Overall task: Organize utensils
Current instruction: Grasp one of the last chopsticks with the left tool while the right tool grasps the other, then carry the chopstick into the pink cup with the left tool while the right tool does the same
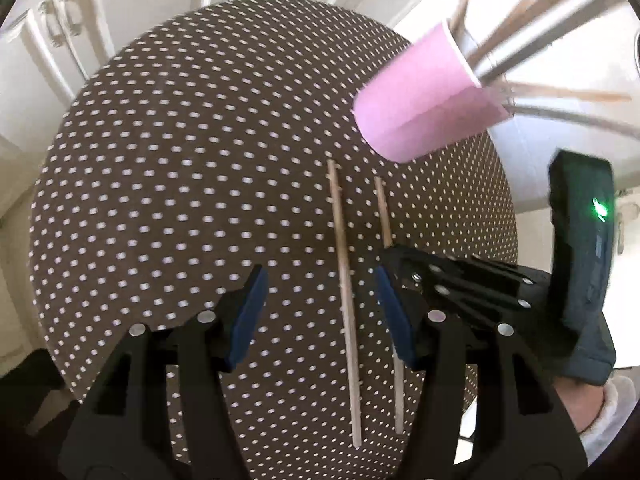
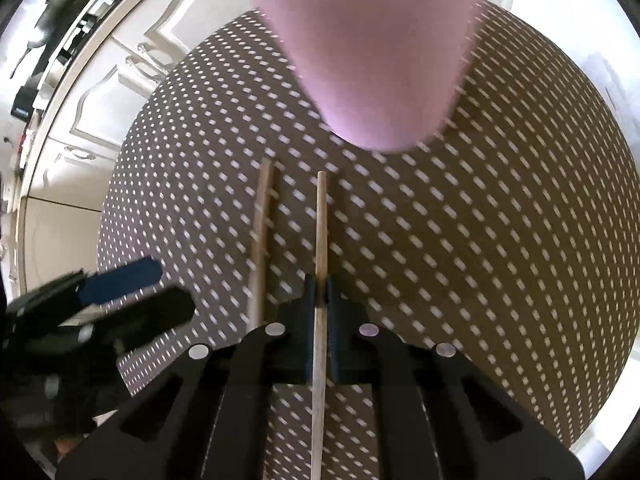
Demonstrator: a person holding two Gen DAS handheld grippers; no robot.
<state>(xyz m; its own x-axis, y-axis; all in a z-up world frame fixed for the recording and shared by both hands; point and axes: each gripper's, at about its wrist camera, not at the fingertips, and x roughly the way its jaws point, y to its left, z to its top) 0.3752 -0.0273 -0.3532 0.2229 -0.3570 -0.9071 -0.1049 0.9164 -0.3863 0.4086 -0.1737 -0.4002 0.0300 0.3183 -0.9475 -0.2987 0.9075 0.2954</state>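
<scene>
A pink paper cup (image 1: pixel 424 96) holding several wooden sticks and utensils stands at the far right of the dotted round table (image 1: pixel 180 160); it looms close in the right wrist view (image 2: pixel 368 48). Two wooden chopsticks lie side by side on the table. My left gripper (image 1: pixel 320 312) is open, and the left chopstick (image 1: pixel 344 288) lies between its blue pads. My right gripper (image 2: pixel 320 300) is shut on the right chopstick (image 2: pixel 320 240), which also shows in the left wrist view (image 1: pixel 385 216). The other chopstick (image 2: pixel 259 240) lies just left of it.
White cabinet doors (image 1: pixel 120 12) stand beyond the table's far edge. A stove with pans (image 2: pixel 52 32) shows at the upper left of the right wrist view. The left gripper (image 2: pixel 100 300) sits close beside the right one.
</scene>
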